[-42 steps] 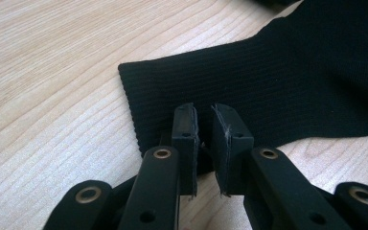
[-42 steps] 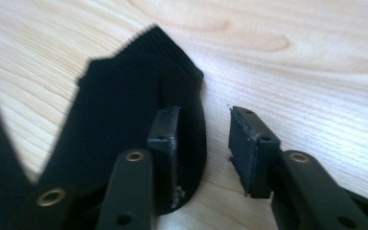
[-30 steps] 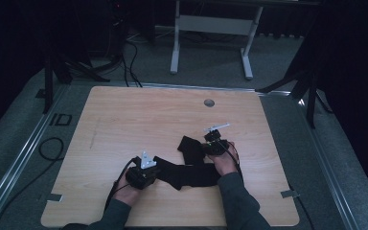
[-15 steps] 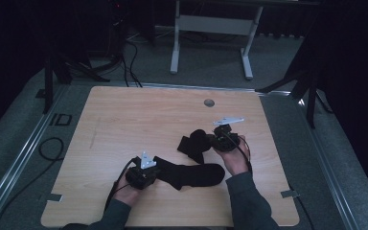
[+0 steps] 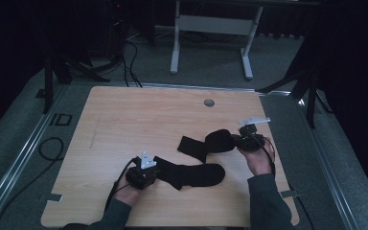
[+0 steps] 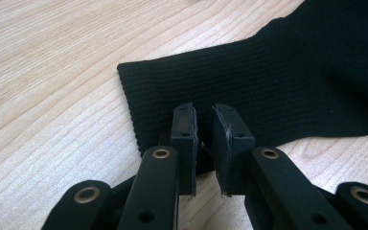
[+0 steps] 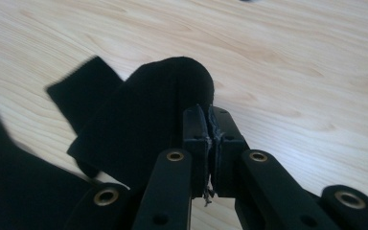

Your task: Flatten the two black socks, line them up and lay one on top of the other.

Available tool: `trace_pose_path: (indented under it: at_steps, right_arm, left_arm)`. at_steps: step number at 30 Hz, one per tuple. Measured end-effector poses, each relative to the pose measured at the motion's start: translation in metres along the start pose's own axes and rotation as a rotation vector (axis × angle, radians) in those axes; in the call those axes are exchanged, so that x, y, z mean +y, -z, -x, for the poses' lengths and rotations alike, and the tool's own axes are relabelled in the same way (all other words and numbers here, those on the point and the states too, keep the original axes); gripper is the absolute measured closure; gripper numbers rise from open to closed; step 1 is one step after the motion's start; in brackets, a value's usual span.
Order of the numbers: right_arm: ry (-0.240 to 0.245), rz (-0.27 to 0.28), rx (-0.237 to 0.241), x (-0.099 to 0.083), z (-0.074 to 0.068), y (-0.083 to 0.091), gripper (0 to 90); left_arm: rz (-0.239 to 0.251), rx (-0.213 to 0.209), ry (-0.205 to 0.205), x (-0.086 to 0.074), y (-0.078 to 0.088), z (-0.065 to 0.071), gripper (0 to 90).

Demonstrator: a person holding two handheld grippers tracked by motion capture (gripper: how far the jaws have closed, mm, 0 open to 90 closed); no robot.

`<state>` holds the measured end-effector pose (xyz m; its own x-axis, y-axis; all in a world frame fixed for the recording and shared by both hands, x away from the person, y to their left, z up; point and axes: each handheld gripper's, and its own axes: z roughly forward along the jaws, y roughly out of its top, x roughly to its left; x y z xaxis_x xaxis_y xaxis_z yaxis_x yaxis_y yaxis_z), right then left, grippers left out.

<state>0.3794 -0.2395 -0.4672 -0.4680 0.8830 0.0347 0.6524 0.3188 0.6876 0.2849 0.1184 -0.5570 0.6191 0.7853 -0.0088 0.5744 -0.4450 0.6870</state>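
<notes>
A: What is seen on the wooden table (image 5: pixel 124 120)?

B: Two black socks are seen. One sock (image 5: pixel 191 175) is laid flat near the front edge, its ribbed cuff turned toward the left gripper (image 5: pixel 148 176). The other sock (image 5: pixel 211 143) is lifted at one end by the right gripper (image 5: pixel 237 142), nearer the table's right side, with its cuff end trailing on the wood.

A: How are the jaws set?

B: In the left gripper view, the left gripper (image 6: pixel 203 139) is shown with its jaws pressed onto the cuff edge of the flat sock (image 6: pixel 287 81), a narrow gap being kept by the fabric. In the right gripper view, the right gripper (image 7: pixel 208 132) is shown with its jaws together, a fold of the raised sock (image 7: pixel 143 124) being pinched between them.

A: Are the socks touching?

B: In the high view they are seen close together; contact cannot be told.
</notes>
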Motion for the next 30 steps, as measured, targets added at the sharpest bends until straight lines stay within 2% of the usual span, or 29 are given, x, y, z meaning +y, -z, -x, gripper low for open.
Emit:
trace_pose_path:
  at_steps: [4, 5, 6, 10, 12, 15, 23, 26, 30]
  right_arm:
    - [-0.013, -0.020, -0.014, -0.006, 0.009, 0.000, 86.2]
    - [-0.011, -0.034, -0.038, -0.009, 0.012, -0.001, 85.4]
    - [-0.012, -0.041, -0.055, -0.010, 0.014, -0.001, 83.9]
    - [-0.017, -0.033, -0.068, -0.012, 0.016, 0.000, 76.5]
    - [0.012, -0.024, -0.055, -0.010, 0.010, -0.001, 71.8]
    - [0.057, -0.025, -0.011, -0.007, -0.002, -0.008, 68.7]
    - [0.178, -0.045, 0.102, 0.002, -0.044, -0.045, 61.5]
    - [0.222, -0.060, 0.121, 0.005, -0.054, -0.061, 60.1]
    - [0.286, -0.076, 0.170, 0.008, -0.065, -0.077, 57.3]
  left_arm:
    - [0.001, 0.000, 0.000, 0.000, 0.000, 0.000, 80.0]
    - [0.001, -0.001, 0.001, 0.000, 0.000, 0.000, 80.0]
    - [0.001, -0.001, 0.001, 0.000, 0.000, 0.000, 80.0]
    - [0.005, -0.007, 0.005, 0.000, -0.001, 0.001, 79.9]
    - [0.005, -0.015, 0.004, 0.000, -0.001, 0.002, 79.8]
    - [0.005, -0.018, 0.000, 0.001, -0.001, 0.003, 79.8]
    - [0.009, -0.028, 0.002, 0.001, -0.001, 0.004, 79.0]
    - [0.012, -0.029, -0.003, 0.001, -0.001, 0.006, 77.8]
    - [0.027, -0.038, -0.014, 0.002, 0.000, 0.008, 75.6]
